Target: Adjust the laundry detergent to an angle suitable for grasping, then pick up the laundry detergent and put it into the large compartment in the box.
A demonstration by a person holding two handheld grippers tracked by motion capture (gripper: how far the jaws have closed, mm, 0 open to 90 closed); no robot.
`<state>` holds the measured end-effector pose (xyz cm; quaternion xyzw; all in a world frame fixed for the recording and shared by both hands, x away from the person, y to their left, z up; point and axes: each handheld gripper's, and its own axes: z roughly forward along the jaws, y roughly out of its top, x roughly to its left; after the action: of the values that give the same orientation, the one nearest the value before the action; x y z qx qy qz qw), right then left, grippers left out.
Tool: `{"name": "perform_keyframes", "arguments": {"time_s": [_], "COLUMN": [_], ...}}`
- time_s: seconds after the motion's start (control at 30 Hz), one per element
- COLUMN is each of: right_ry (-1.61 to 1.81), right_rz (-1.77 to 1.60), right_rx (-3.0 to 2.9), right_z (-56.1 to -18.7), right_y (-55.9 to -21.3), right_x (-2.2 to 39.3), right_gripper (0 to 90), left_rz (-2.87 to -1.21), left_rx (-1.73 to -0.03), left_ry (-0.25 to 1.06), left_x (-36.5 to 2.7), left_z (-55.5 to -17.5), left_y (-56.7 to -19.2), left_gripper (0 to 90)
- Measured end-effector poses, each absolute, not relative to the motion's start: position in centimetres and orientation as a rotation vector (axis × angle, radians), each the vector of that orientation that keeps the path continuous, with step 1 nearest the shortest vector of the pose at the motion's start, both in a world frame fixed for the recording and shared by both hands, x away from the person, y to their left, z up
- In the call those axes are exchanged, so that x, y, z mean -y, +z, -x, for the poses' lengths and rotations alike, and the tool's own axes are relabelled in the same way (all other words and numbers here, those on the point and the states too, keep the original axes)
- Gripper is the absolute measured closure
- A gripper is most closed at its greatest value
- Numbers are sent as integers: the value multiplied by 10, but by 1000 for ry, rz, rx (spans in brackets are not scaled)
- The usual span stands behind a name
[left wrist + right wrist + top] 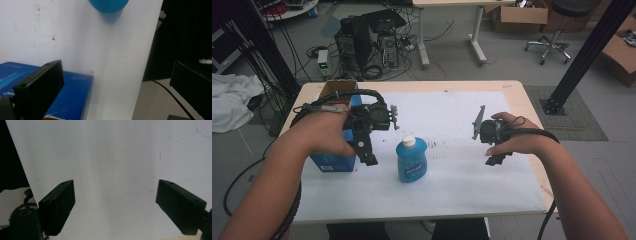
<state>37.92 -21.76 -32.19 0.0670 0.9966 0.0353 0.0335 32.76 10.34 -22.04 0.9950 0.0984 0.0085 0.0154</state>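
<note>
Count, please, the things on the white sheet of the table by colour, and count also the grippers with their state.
Blue things: 2, the blue bottle with a white cap and the blue box
Brown things: 1, the cardboard box behind the blue box
Black grippers: 2, the left gripper and the right gripper, both with jaws open and holding nothing
Total: 5

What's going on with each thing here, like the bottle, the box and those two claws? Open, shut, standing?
Blue bottle: upright, white cap on, untouched.
Blue box: standing on the table, beside the left claw.
Left claw: open, holding nothing.
Right claw: open, holding nothing.
</note>
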Motion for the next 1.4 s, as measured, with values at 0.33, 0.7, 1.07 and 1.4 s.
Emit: {"name": "perform_keyframes", "arguments": {"time_s": [0.33, 0.7, 1.07, 1.4], "right_ry": [111, 128, 134, 140], "right_rz": [-202, -200, -203, -198], "right_rx": [-3062, -3051, -3050, -3053], "right_z": [-379, -380, -387, -385], "right_y": [-317, -314, -314, -314], "right_x": [215, 212, 213, 215], "right_gripper": [160, 160, 159, 159], "left_rz": [-3089, -3085, -3090, -3090], "left_rx": [-310, -302, -318, -320], "left_ry": [19, 17, 24, 23], "left_x": [-106, -104, -109, -107], "left_z": [-329, -329, -332, -329], "left_y": [-224, -224, -224, -224], "left_gripper": [1, 1, 1, 1]}}
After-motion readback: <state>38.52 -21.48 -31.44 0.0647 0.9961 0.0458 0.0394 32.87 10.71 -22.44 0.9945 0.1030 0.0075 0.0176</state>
